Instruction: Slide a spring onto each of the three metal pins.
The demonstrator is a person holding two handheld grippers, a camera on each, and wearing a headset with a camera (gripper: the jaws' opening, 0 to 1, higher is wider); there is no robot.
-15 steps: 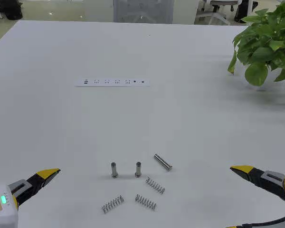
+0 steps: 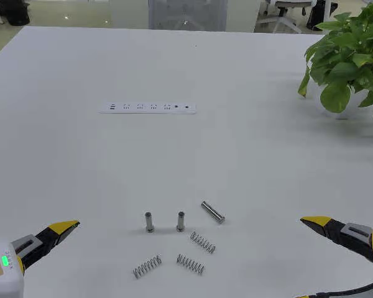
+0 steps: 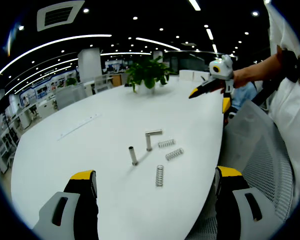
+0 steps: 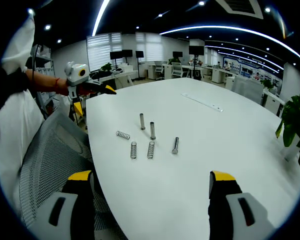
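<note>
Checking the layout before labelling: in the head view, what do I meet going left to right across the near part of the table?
Left tongs → upright pin → second upright pin → lying pin → right tongs. The springs overlap the pins sideways, so they are left out.

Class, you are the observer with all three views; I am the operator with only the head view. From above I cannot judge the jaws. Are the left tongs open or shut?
Observer: Open. The left tongs show jaws wide apart in the left gripper view, with nothing between them.
Operator: And the right tongs?
Observer: The right tongs are open too, and empty.
Operator: What sits past my picture's bottom edge?
Observer: A grey mesh chair, close by the near edge of the white table.
</note>
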